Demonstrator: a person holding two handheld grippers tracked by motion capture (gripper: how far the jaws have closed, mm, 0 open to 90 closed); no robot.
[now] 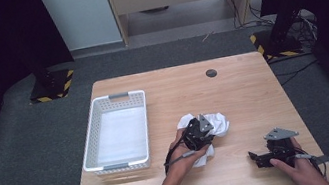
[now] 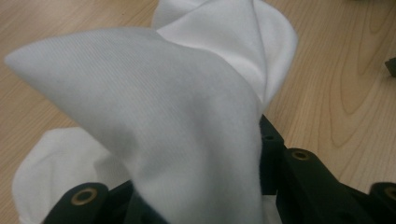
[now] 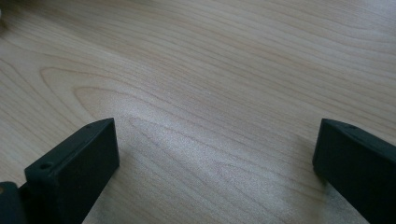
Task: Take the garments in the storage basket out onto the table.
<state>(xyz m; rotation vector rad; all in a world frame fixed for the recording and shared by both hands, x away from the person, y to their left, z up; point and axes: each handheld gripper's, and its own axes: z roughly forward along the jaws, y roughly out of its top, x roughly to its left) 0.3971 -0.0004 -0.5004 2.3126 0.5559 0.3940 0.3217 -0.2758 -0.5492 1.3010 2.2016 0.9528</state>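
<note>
Overhead, the left gripper (image 1: 203,134) sits on a crumpled white cloth (image 1: 218,124) near the middle of the table (image 1: 243,89), with cloth spilling out ahead of it and under the hand. A white basket (image 1: 93,135) stands off to its left, well apart. The right gripper (image 1: 260,157) rests near the table's front edge, away from the cloth.

From the left gripper view, the cloth (image 2: 187,121) rises in folds between the black jaws, which close on it.

From the right gripper view, the jaws stand wide, with bare wood (image 3: 210,93) between them.
</note>
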